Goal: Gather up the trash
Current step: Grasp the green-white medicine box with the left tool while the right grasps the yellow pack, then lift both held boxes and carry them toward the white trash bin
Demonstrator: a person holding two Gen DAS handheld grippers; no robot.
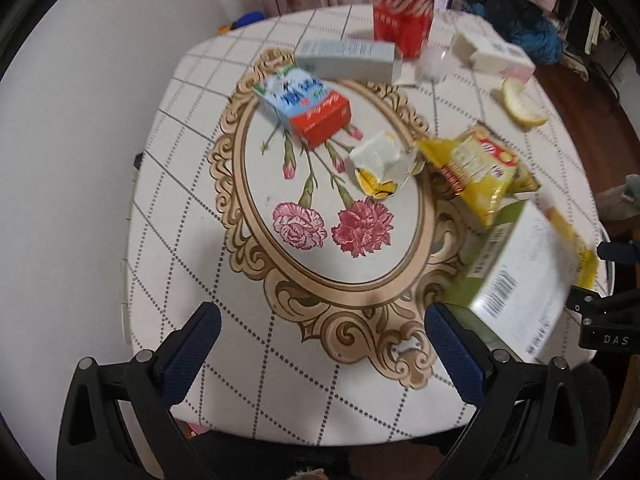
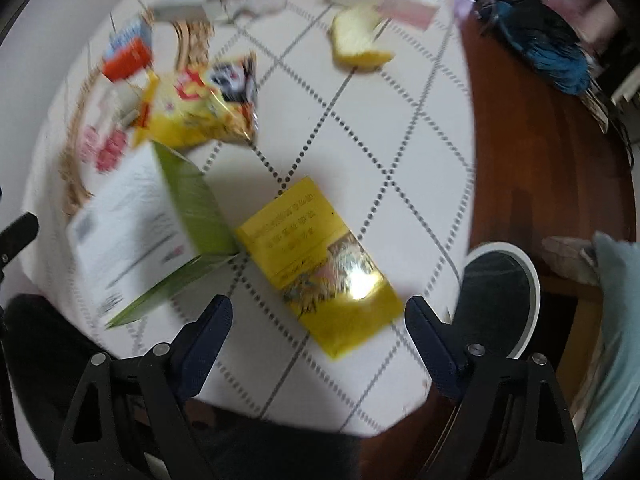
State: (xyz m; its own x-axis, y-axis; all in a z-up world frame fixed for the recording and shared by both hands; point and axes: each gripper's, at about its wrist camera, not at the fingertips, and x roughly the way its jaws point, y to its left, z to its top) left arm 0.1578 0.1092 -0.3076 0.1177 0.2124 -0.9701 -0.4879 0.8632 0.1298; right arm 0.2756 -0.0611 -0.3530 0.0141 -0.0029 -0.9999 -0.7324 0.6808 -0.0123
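Hovering fingers [image 2: 218, 332] flanking yellow box [image 2: 320, 264].

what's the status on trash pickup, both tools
Left tool open, empty, over table. Right tool open, empty, yellow box just ahead. Green-white box touches its left corner. Bin to the right.

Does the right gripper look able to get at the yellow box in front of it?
Probably yes: the right gripper is open, and the yellow box lies flat just ahead between the jaws, nothing on it, green-and-white carton alongside.
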